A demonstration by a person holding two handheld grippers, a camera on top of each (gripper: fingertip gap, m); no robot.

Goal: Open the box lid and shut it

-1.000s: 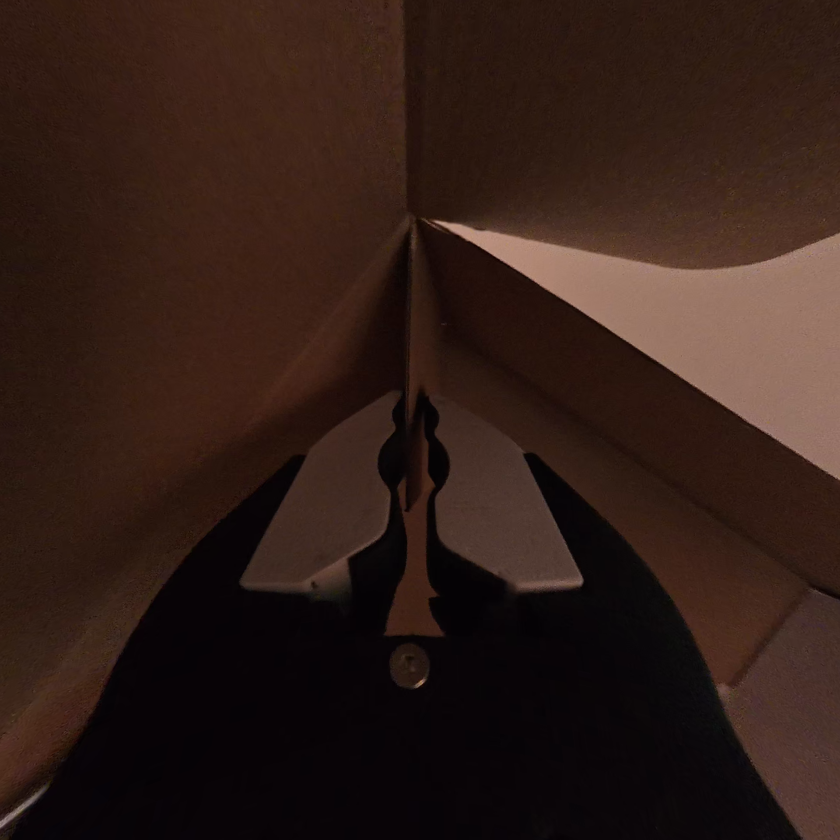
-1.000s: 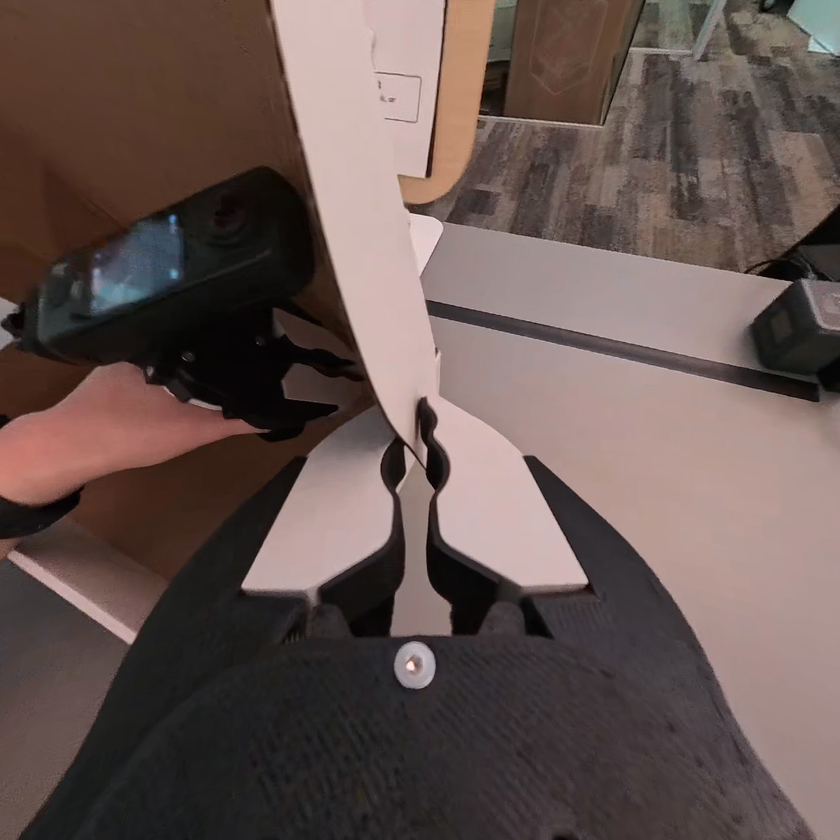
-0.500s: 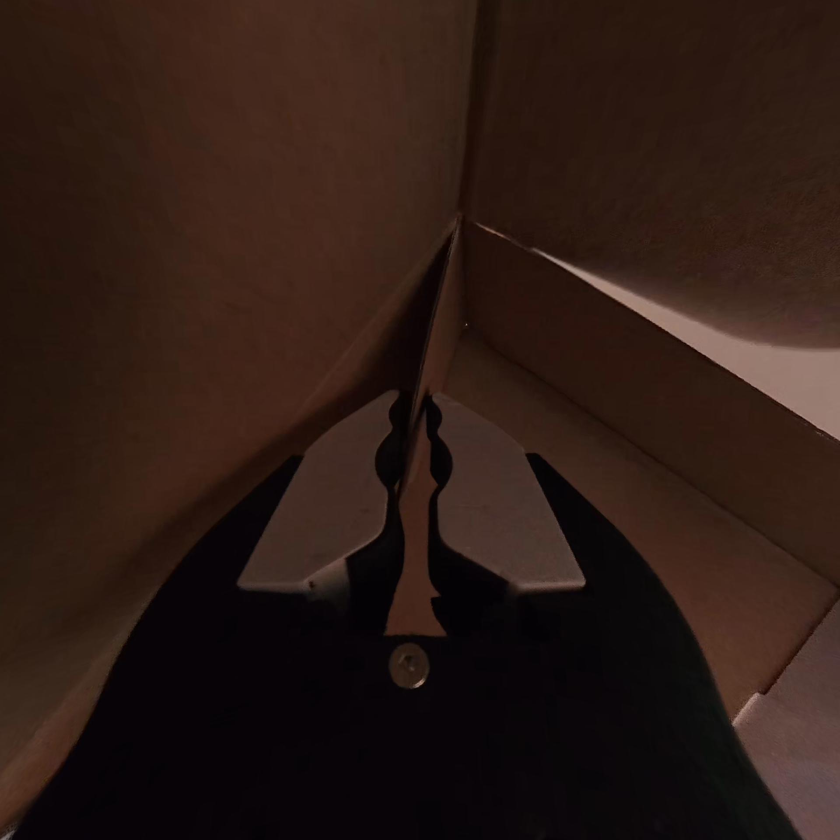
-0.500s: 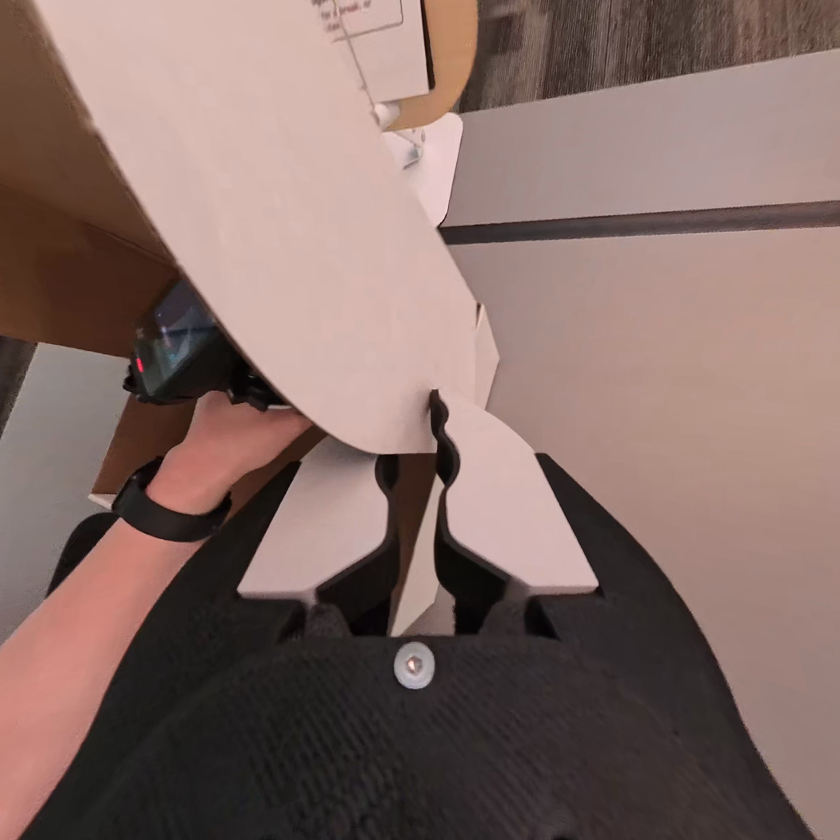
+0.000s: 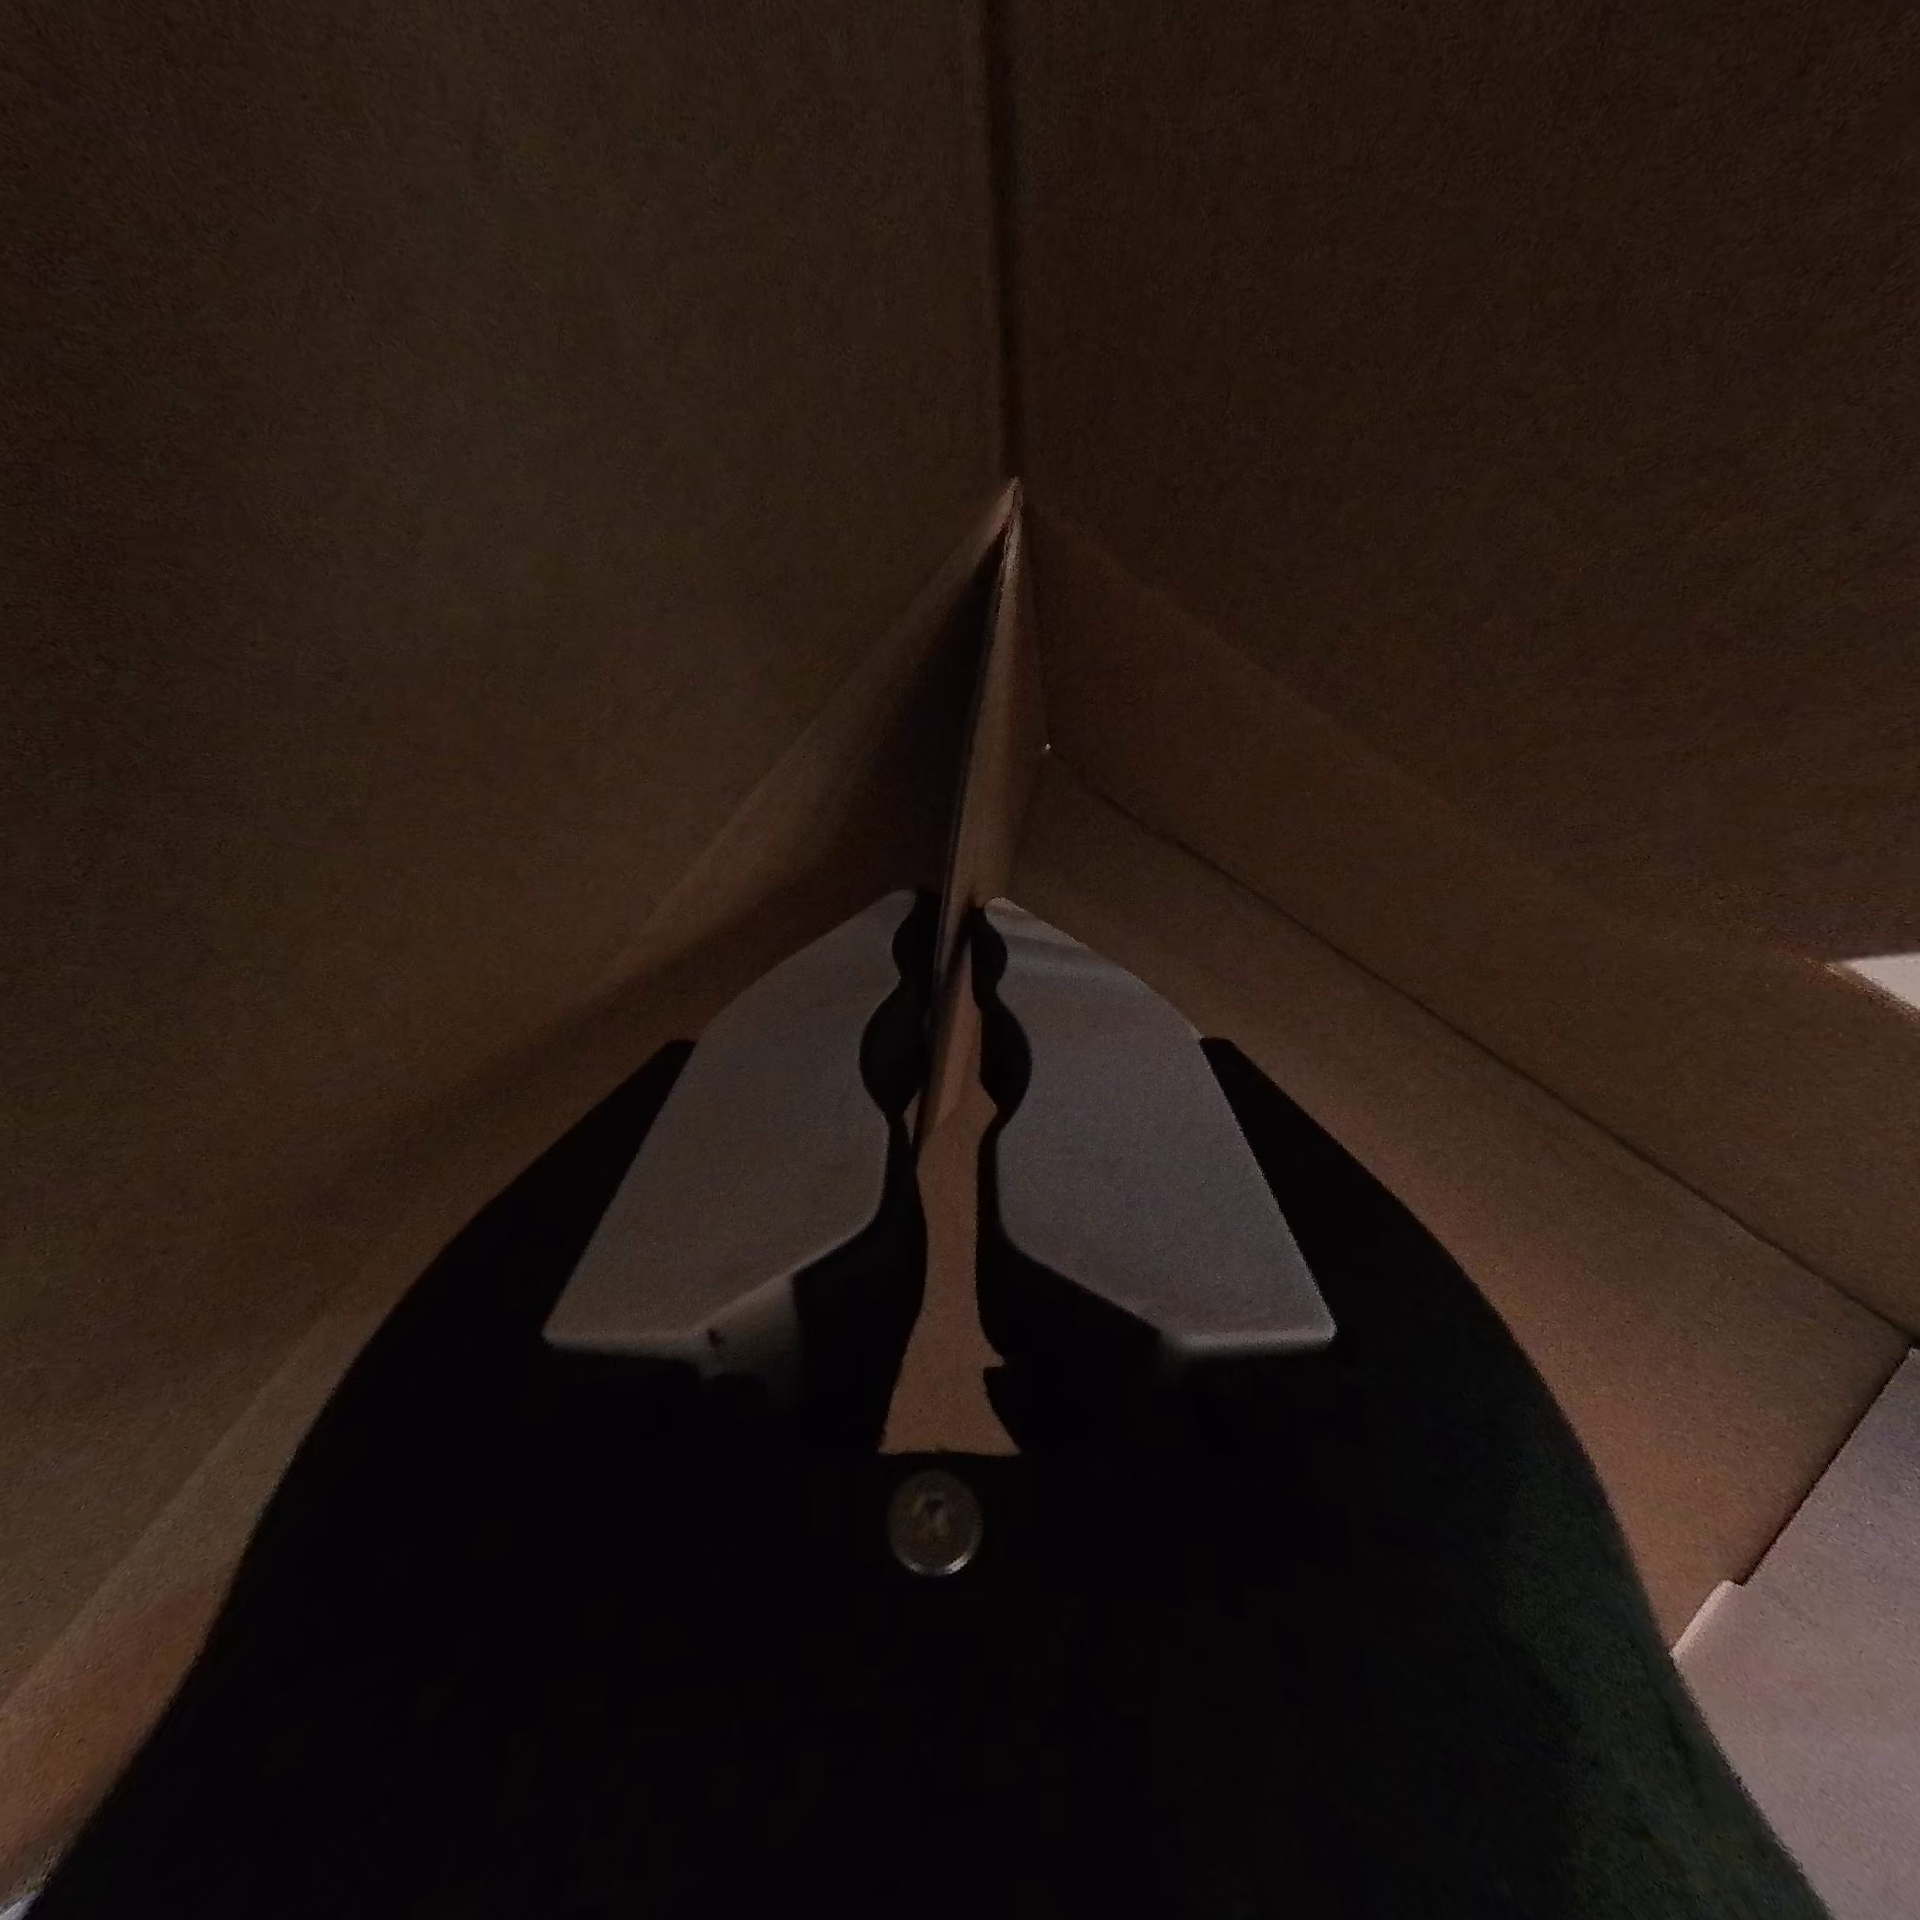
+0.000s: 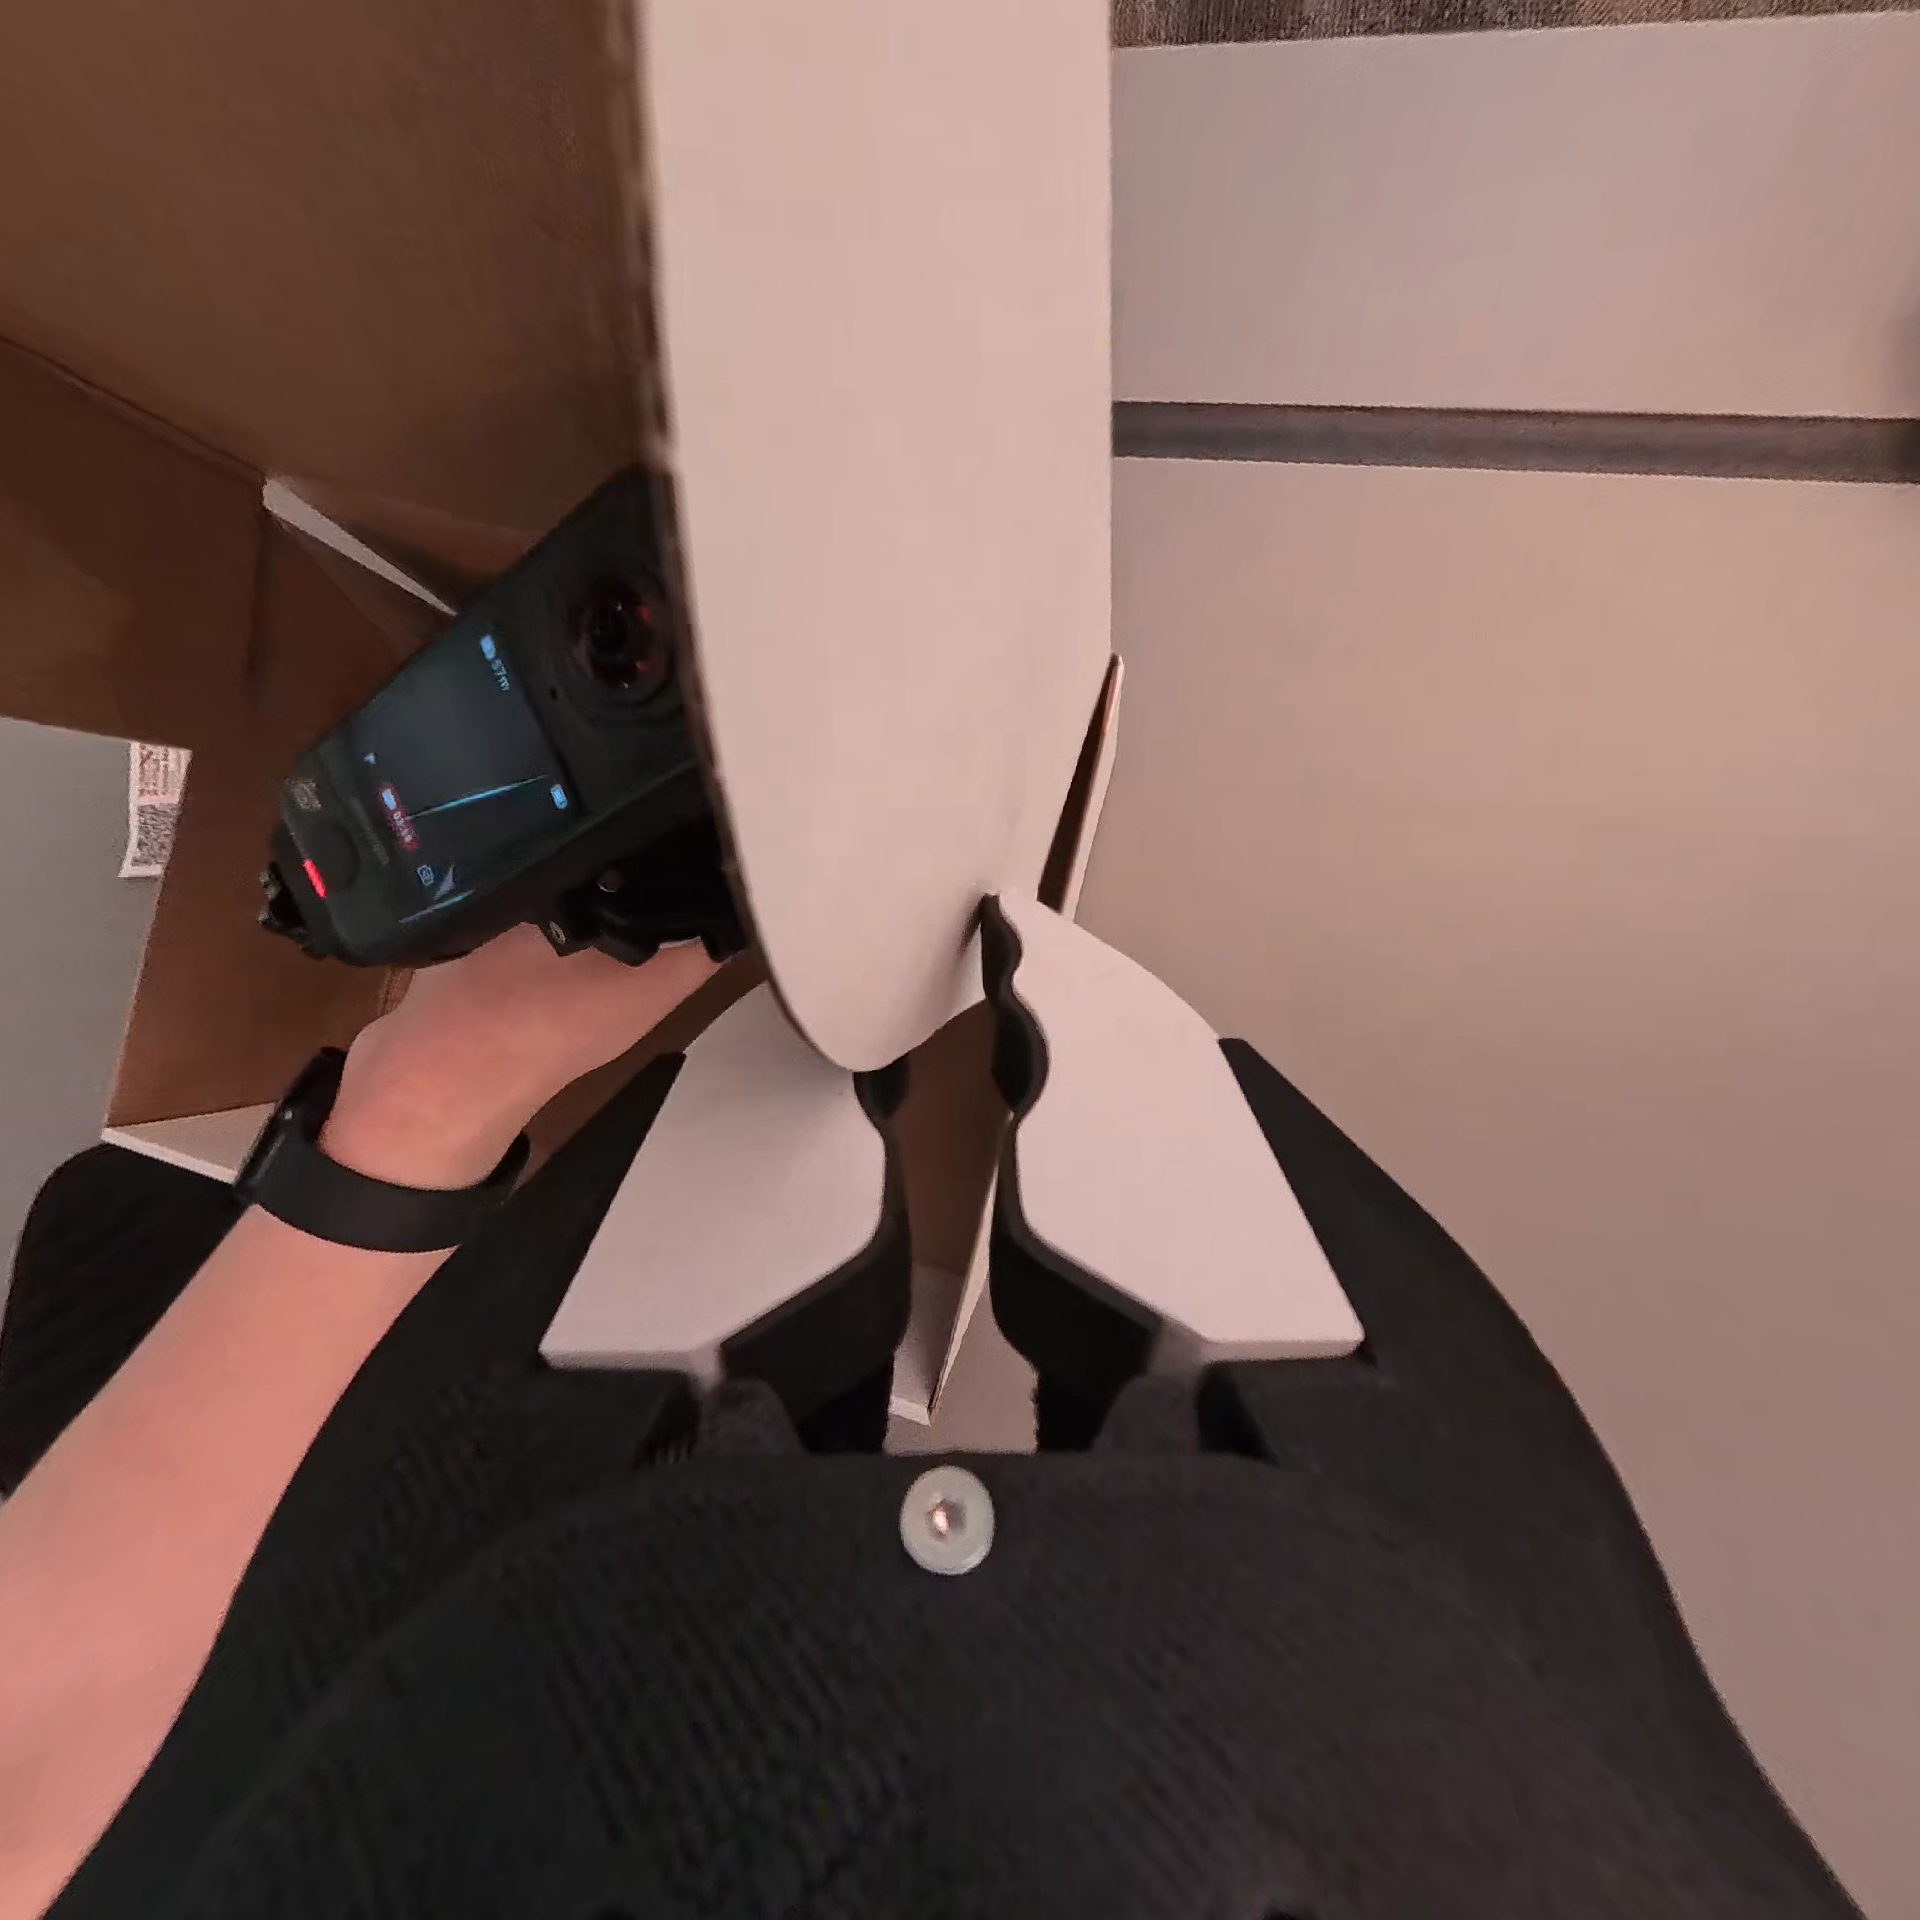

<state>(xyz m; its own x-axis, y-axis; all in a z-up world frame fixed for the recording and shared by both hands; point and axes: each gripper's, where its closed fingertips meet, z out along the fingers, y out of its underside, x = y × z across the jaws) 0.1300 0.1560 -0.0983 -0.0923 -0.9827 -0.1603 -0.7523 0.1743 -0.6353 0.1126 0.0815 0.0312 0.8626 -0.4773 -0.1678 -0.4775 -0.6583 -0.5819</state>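
Observation:
The box is brown cardboard inside [image 6: 260,208] with a white outer lid [image 6: 883,520]. My right gripper [image 6: 935,987] is shut on the lid's front edge beside its side flap [image 6: 1081,790], and the lid curves over the left finger. My left gripper [image 5: 951,920] is inside the dark box, shut on a thin upright cardboard flap [image 5: 987,727] at a corner. The lid's underside [image 5: 1455,416] hangs low over it; only a sliver of light [image 5: 1881,977] shows at the right. The left gripper's camera [image 6: 468,769] and the hand holding it [image 6: 499,1039] show under the lid.
The box stands on a light grey table [image 6: 1507,831] with a dark strip [image 6: 1507,442] across it. A black wristband [image 6: 364,1195] is on the arm at the left. A small printed label [image 6: 151,810] sticks on the box's outer side.
The lid has swung down over the box with my right gripper on it. In the left wrist view the bright gap at the right has shrunk to a sliver. Both grippers keep their hold.

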